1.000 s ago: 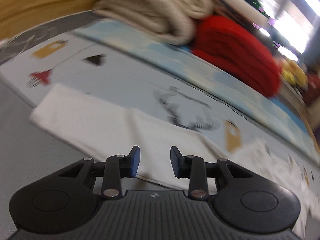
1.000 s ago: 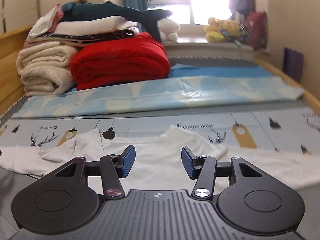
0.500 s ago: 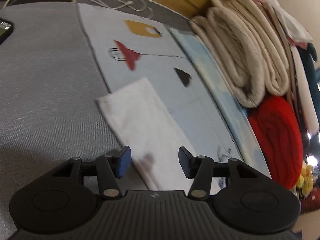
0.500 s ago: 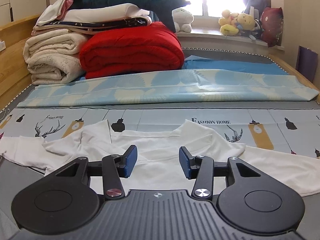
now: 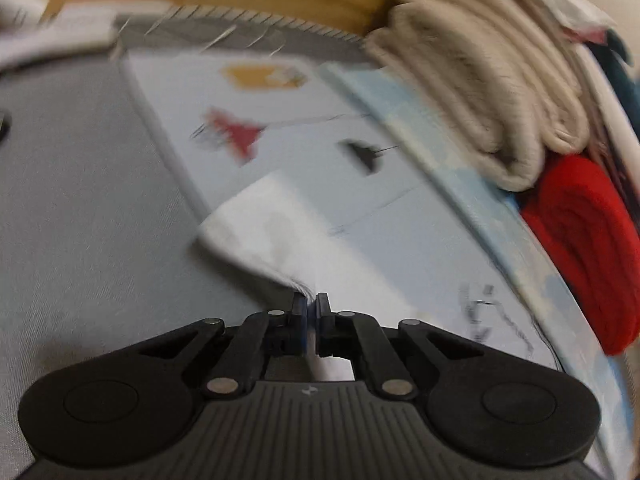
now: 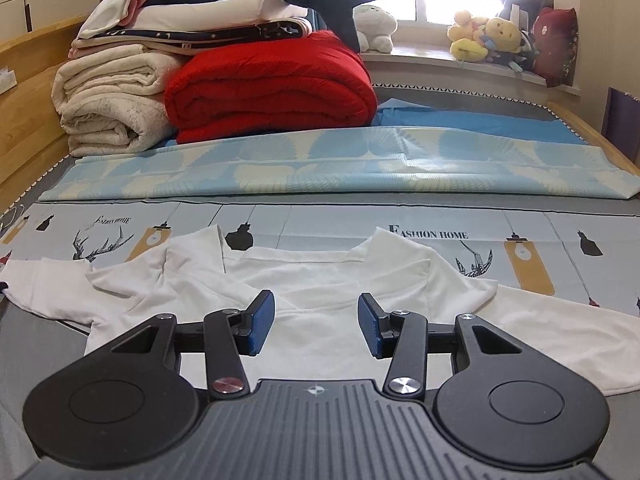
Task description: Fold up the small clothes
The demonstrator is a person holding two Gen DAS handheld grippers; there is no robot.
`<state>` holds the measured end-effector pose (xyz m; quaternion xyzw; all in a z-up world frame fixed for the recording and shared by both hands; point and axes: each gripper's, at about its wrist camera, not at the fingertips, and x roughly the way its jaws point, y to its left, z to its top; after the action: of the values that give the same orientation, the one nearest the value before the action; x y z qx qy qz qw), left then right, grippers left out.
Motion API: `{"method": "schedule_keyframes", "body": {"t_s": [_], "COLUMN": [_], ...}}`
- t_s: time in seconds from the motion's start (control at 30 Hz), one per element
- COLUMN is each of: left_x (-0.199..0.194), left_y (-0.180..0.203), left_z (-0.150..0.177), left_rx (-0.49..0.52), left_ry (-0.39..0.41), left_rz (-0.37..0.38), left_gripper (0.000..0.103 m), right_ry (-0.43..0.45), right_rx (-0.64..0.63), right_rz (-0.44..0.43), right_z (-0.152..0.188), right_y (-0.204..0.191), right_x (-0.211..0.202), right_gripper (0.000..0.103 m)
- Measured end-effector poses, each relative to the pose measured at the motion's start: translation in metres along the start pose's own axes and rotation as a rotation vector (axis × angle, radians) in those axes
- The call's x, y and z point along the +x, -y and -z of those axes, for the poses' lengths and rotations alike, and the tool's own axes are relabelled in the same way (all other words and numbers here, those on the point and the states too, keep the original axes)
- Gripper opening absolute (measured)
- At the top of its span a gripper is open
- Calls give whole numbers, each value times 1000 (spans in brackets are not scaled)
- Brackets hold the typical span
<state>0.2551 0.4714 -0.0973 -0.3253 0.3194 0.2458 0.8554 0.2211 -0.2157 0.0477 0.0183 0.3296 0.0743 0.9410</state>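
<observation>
The left gripper (image 5: 310,307) pinches the white shirt's (image 6: 320,292) sleeve (image 5: 256,228). The right gripper (image 6: 316,322) hangs open above. Nothing is folded yet.

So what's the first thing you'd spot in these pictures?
Probably the big red blanket, folded at the back of the bed beside the cream blankets. Next, the white shirt spread out in front, with the right gripper open above it. The left gripper is pinching the end of the shirt's sleeve.
</observation>
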Motion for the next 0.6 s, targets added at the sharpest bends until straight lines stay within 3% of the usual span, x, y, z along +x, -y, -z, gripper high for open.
{"method": "schedule_keyframes", "body": {"t_s": [0.17,0.27,0.37,0.43,0.5,0.53,0.6], "left_x": [-51,-84,-114,-128,-137,-145,-162], "left_y": [110,190,263,302,332,342,351], "left_z": [24,71,134,179,219,234,243], "left_rx": [222,390,519,581,635,668,715], "left_ry": [50,27,-45,-155,-305,-336,-312], "left_rz": [186,342,503,588,634,643,609], "left_gripper": [3,3,3,5,20,23,23], "right_ry": [-10,-22,-35,-39,-49,-55,-67], "right_rx": [29,64,96,115,136,151,196], "right_rz": [16,21,26,36,48,54,51], "right_z": [-3,-3,-1,1,3,2,1], "right_y": [7,15,25,34,44,50,64], "right_x": [-4,-9,-14,-17,-19,-20,-20], "right_gripper": [48,48,48,46,46,46,46]}}
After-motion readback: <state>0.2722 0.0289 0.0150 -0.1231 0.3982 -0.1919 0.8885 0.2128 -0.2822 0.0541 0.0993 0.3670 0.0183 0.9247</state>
